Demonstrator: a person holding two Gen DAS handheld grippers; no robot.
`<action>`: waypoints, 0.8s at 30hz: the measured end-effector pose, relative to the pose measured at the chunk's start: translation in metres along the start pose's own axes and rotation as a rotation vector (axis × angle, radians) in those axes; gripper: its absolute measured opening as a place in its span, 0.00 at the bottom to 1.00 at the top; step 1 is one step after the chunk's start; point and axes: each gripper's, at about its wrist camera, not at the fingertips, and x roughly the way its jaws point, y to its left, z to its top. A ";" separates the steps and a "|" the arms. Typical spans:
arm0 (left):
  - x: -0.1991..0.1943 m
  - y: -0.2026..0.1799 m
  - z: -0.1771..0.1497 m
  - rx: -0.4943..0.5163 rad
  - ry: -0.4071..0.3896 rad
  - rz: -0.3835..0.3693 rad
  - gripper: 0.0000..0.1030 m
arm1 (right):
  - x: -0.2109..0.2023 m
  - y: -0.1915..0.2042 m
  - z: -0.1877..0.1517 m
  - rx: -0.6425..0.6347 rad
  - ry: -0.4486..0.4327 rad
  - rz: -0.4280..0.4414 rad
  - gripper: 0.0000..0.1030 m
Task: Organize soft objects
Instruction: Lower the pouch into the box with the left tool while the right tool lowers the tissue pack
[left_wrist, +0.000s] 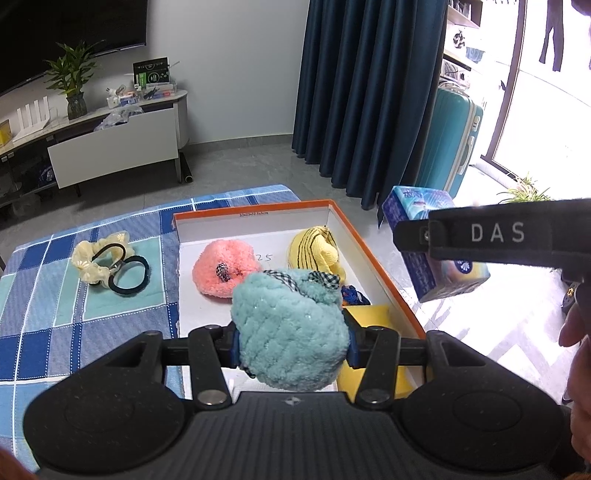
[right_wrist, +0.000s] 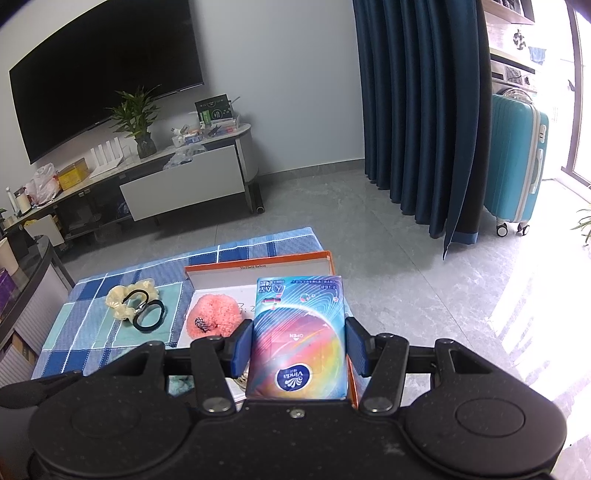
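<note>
My left gripper (left_wrist: 291, 341) is shut on a teal fluffy scrunchie (left_wrist: 291, 328) with a checked bow, held above the near part of an orange-rimmed white box (left_wrist: 373, 243). In the box lie a pink fluffy scrunchie (left_wrist: 223, 267), a yellow striped soft item (left_wrist: 317, 253), a small blue item (left_wrist: 352, 295) and a yellow sheet (left_wrist: 365, 317). My right gripper (right_wrist: 297, 349) is shut on a colourful tissue pack (right_wrist: 299, 339), held over the box's right side (right_wrist: 327, 258). In the left wrist view the tissue pack (left_wrist: 417, 240) hangs right of the box.
A cream scrunchie (left_wrist: 98, 258) and black hair ties (left_wrist: 131, 275) lie on the blue checked cloth (left_wrist: 74, 314) left of the box. Beyond are grey floor, a TV cabinet (right_wrist: 177, 184), a dark blue curtain (right_wrist: 417, 110) and a teal suitcase (right_wrist: 517, 158).
</note>
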 end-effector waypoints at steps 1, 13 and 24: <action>0.001 0.000 0.001 -0.001 0.002 -0.001 0.48 | 0.001 0.000 0.001 -0.001 0.003 0.000 0.62; 0.010 0.003 0.003 -0.013 0.018 0.004 0.48 | 0.016 0.001 0.004 -0.005 0.025 0.008 0.62; 0.019 0.010 0.007 -0.028 0.031 0.016 0.48 | 0.026 -0.002 0.006 0.002 0.046 0.006 0.62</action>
